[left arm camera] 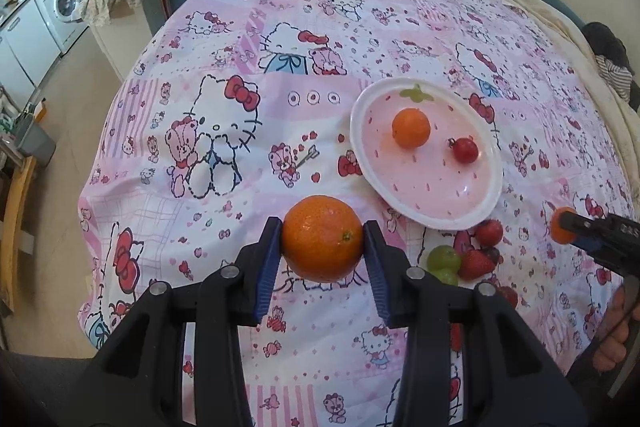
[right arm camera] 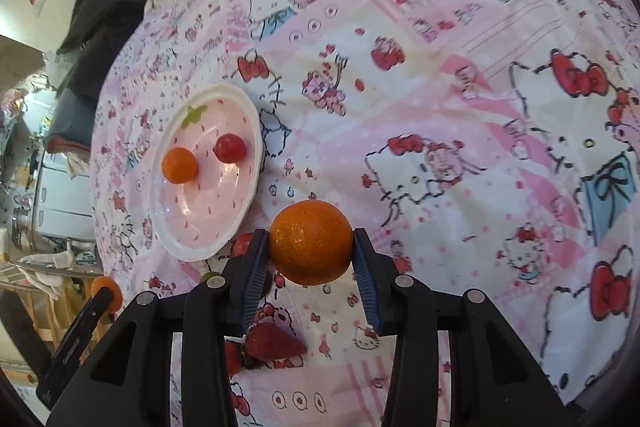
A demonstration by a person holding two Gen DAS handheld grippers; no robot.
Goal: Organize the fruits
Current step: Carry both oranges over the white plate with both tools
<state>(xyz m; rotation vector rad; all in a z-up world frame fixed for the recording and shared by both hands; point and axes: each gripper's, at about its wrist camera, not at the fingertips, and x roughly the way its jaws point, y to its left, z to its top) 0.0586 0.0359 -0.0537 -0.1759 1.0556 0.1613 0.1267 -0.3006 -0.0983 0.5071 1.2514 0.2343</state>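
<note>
Gripping one orange [left arm camera: 322, 238] between its two blue pads, the left hand-held gripper [left arm camera: 323, 241] holds it above the Hello Kitty bedspread [left arm camera: 224, 131], both pads pressed on the fruit's sides. Right hand-held gripper [right arm camera: 311, 243] does the same with a second orange [right arm camera: 311, 242], pinched between its blue pads over the bedspread. So two oranges held, one per gripper.

Just right of the left gripper's orange, off the plate, a small cluster lies on the bed: two green grapes [left arm camera: 443, 259], one strawberry [left arm camera: 476, 264], one red round fruit [left arm camera: 489, 231] nearer the plate edge, and something dark behind the strawberry, too hidden to name. From the right wrist view one strawberry [right arm camera: 274, 343] shows under the gripper's left finger, with more red fruit partly hidden behind the finger.

Beyond the cluster sits one pink oval plate [left arm camera: 460, 195] with a white rim and strawberry-seed pattern, on the bedspread. On it: one small orange fruit, a mandarin or similar [left arm camera: 411, 127], and one cherry tomato [left arm camera: 465, 150], apart from each other. Count on plate: two.

Far left past the bed edge, one washing machine [left arm camera: 60, 5] stands by white cabinets.
</note>
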